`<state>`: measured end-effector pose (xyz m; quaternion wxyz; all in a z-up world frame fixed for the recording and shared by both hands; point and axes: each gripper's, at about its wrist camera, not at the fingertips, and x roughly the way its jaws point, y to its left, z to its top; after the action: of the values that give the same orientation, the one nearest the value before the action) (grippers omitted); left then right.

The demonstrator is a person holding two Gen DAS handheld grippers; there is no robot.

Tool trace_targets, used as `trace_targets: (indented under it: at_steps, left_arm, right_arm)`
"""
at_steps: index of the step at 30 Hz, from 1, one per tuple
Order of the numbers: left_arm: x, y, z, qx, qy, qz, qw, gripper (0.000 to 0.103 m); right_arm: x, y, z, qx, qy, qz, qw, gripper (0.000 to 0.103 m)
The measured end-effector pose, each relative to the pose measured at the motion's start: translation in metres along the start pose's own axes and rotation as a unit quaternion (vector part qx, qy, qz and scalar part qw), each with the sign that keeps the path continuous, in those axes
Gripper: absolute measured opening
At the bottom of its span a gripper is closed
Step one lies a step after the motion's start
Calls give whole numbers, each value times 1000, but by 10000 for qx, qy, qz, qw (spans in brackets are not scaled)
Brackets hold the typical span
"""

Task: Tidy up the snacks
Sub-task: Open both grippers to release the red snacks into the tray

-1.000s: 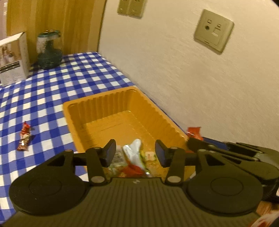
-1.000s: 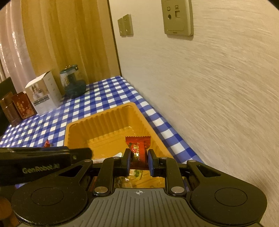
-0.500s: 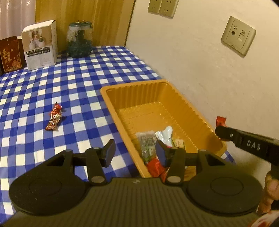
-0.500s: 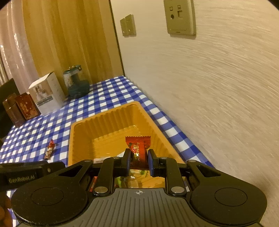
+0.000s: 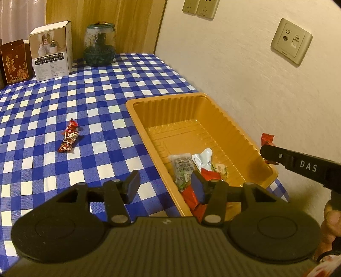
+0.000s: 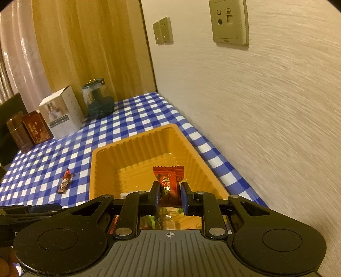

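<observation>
1. Bench [image 5: 102, 89] covered in blue-white check cloth, pushed against a cream textured wall [image 5: 245, 81]; wood panel and curtain behind.
2. Wall sockets [image 5: 291, 41] at 1 o'clock in the left view; a double socket plate [image 5: 200, 8] at 12.
3. Back of the bench, 11 o'clock: glass jar [image 5: 99, 48], white box [image 5: 52, 50], red box [image 5: 15, 60].
4. Orange tray [image 5: 191, 102] sits alongside the wall, with several snack packets [image 5: 183, 166] piled at its near end.
5. Loose candy [image 5: 69, 138] lies on the cloth at 9 o'clock of the tray, well apart.
6. Left tongs [image 5: 165, 184] are opening, nothing between them; they straddle the tray's near left rim.
7. Right tongs [image 6: 169, 195] are clamped on a red packet [image 6: 169, 178], held over the tray.
8. Only the left view shows the pile clearly and the right tongs from the side; only the right view shows the grip.
</observation>
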<state>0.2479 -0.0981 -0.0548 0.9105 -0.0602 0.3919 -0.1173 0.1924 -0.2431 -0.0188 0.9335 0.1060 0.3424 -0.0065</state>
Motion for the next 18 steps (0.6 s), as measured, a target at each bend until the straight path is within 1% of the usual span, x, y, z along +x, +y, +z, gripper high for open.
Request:
trace_targets:
  at_steps: [2, 5, 6, 7, 8, 9, 10, 18]
  left_arm:
    - [0, 0, 0, -10, -3, -5, 10000, 50]
    - [0, 0, 0, -32, -8, 2, 10000, 51]
    - [0, 0, 0, -37, -5, 1, 10000, 51]
    - [0, 0, 0, -42, -4, 3, 10000, 51]
    - [0, 0, 0, -50, -5, 6, 10000, 51]
    - [0, 1, 0, -59, -3, 6, 10000, 51]
    - [0, 1, 0, -62, -2, 4, 10000, 51]
    - [-4, 5, -6, -112, 17, 27, 9999, 53]
  right_arm:
    - [1, 0, 1, 5, 7, 19, 10000, 21]
    - [3, -3, 2, 79, -16, 217, 9997, 21]
    - [4, -3, 3, 114, -23, 230, 9997, 25]
    - [3, -4, 3, 154, -52, 196, 9997, 33]
    - [2, -6, 3, 223, -93, 182, 9995, 58]
    - [1, -9, 3, 305, -130, 189, 9993, 68]
    - [0, -11, 2, 383, -146, 220, 9989, 68]
    - [-9, -26, -7, 645, -25, -55, 9979, 68]
